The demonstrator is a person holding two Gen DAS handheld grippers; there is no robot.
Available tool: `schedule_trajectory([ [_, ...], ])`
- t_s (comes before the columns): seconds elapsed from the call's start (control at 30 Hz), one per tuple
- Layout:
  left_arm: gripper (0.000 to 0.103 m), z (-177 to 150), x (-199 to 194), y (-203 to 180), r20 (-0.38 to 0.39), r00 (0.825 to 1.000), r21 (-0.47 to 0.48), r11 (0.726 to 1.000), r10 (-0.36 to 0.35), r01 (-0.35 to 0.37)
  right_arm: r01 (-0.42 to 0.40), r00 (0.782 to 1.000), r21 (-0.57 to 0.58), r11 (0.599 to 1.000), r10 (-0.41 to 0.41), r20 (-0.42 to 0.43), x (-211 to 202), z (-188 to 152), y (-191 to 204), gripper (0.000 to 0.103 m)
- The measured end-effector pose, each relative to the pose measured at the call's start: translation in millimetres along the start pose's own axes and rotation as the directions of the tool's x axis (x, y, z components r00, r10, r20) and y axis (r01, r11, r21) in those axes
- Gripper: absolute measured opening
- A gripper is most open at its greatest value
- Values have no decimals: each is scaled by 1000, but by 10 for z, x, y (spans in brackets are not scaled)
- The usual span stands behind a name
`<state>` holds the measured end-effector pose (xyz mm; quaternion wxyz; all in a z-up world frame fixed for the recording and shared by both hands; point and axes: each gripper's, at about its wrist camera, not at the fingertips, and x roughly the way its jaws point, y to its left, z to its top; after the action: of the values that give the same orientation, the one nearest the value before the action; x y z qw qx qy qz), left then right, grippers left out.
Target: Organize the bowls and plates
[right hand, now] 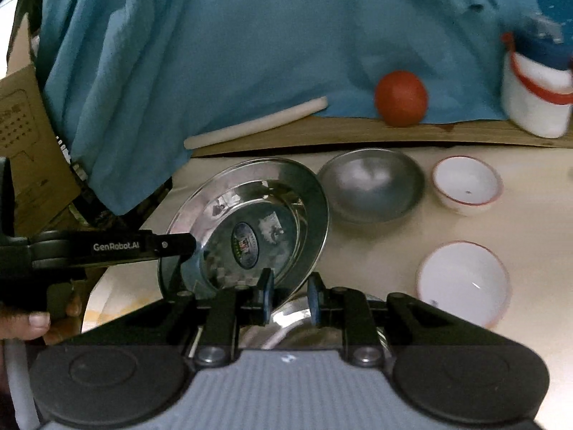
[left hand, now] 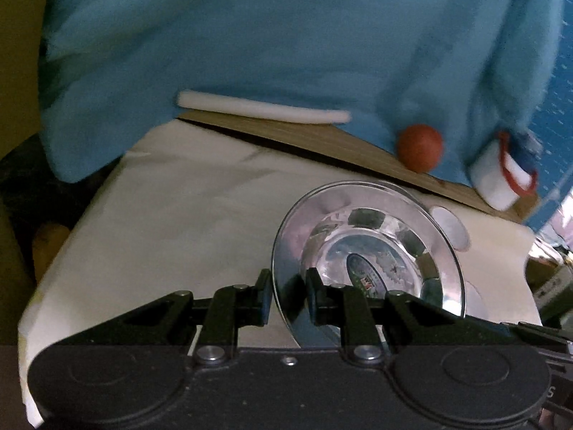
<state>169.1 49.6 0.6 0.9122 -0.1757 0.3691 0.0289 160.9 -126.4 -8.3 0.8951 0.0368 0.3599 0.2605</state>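
A shiny steel plate (right hand: 250,215) with a sticker in its middle hangs tilted above the cream-covered table (right hand: 372,251). My right gripper (right hand: 290,295) is shut on its near rim. My left gripper (right hand: 189,251) comes in from the left and grips the opposite rim. In the left wrist view the same steel plate (left hand: 369,247) stands edge-on between the pads of the left gripper (left hand: 286,297). A dull steel bowl (right hand: 372,186) and two white bowls with red rims (right hand: 465,186) (right hand: 465,283) sit on the table to the right. More steelware (right hand: 297,326) shows under my right fingers, mostly hidden.
A red ball (right hand: 401,98), a white rod (right hand: 256,122) and a white jar with a red band (right hand: 537,100) lie on a wooden board (right hand: 358,136) at the back, against a blue cloth (right hand: 250,36). A cardboard box (right hand: 25,150) stands at the left.
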Motion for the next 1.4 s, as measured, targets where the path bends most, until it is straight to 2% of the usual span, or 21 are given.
schedule_trajectory([
  [0.3,21,-342,-102,-378,-54,996,91,993,-66,71,53,999,50,997,-53,2,-413,-362,-217,23],
  [0.6,22,-598,-22,-490,-134,989,142,986,-71,90,83,996,110,991,-77,-52,-444,-627,-375,24],
  [0.87,22,-667,98,-521,-177,983,148,985,-57,84,97,992,133,986,-86,-90,-372,-697,-422,25],
  [1.4,23,-664,118,-601,-187,982,223,972,-36,78,109,989,166,980,-90,-118,-327,-727,-448,26],
])
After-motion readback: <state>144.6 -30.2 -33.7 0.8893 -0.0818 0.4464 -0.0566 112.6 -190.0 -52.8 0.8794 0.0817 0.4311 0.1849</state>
